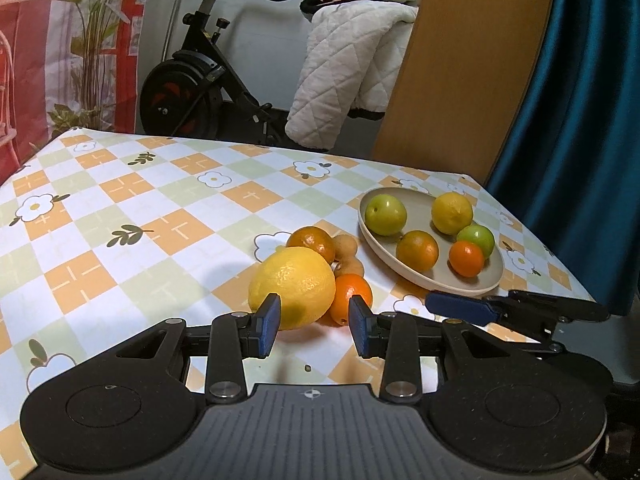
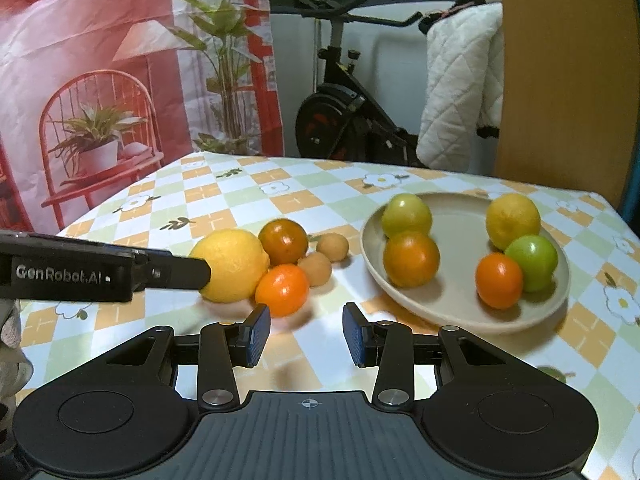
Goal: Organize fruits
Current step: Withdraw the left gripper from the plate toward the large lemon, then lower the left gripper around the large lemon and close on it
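Observation:
A beige plate [image 1: 404, 264] [image 2: 460, 208] on the checked tablecloth holds several fruits: green, yellow and orange. Left of it lies a loose cluster: a big lemon [image 1: 292, 286] [image 2: 232, 264], a bright orange [image 1: 354, 292] [image 2: 282, 288], a dark orange [image 1: 312, 242] [image 2: 283, 240] and two small brown fruits [image 1: 347, 249] [image 2: 332, 246]. My left gripper [image 1: 314, 326] is open and empty, just short of the lemon and bright orange. My right gripper [image 2: 306, 334] is open and empty, just short of the bright orange, left of the plate's near rim.
The left gripper's body [image 2: 100, 268] reaches in from the left up to the lemon. The right gripper's finger [image 1: 460, 306] lies by the plate's near rim. An exercise bike [image 2: 352, 116], a quilted white cloth [image 1: 344, 76] and a wooden panel [image 1: 468, 72] stand behind the table.

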A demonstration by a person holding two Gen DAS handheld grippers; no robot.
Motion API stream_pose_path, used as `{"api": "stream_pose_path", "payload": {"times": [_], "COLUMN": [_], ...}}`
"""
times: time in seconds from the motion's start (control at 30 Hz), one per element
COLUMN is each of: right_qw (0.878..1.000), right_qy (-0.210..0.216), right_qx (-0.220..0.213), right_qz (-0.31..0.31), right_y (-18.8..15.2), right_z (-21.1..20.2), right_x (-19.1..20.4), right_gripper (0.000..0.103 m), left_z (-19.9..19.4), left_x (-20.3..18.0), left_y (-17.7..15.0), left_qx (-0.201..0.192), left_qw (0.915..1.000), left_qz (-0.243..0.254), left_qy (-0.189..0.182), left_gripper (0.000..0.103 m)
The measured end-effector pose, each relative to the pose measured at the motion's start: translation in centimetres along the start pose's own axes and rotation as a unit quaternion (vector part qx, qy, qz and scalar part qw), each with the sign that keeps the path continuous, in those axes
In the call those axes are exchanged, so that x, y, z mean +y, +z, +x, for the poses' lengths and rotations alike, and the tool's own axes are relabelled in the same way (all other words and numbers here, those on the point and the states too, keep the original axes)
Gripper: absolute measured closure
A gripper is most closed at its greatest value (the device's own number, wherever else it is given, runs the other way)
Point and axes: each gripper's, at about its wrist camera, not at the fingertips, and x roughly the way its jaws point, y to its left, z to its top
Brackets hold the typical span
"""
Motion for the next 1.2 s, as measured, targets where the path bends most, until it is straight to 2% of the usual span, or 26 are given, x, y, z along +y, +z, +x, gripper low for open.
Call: {"api": "stream_pose_path", "payload": {"times": [0.5, 0.87, 1.03, 1.1, 1.2], "right_qw": [0.999, 0.996, 0.992, 0.991, 0.989], "right_qy": [0.018, 0.054, 0.069, 0.070, 0.075], "right_qx": [-0.010, 0.000, 0.002, 0.003, 0.009], "right_qz": [-0.041, -0.069, -0.102, -0.113, -0.126], "right_y": [1.6, 1.8, 2.3, 2.7, 3.2], "right_z": [2.4, 2.6, 3.1, 3.4, 4.0], "right_x": [1.3, 2.4, 3.8, 4.3, 4.8], "right_gripper": [0.066, 0.065, 0.057, 0.054, 0.051], "left_z": [0.1, -0.4, -0.2, -0.1, 0.4], "left_x": [0.4, 2.6, 3.8, 4.0, 4.1], "left_y": [0.2, 1.2, 1.8, 1.9, 2.1], "left_qx": [-0.014, -0.024, -0.023, -0.022, -0.018], "left_qw": [0.9997, 0.9974, 0.9956, 0.9951, 0.9945], "left_qz": [-0.014, -0.065, -0.091, -0.096, -0.101], "left_qy": [0.014, 0.021, 0.009, 0.000, -0.017], "left_gripper": [0.064, 0.064, 0.062, 0.053, 0.051]}}
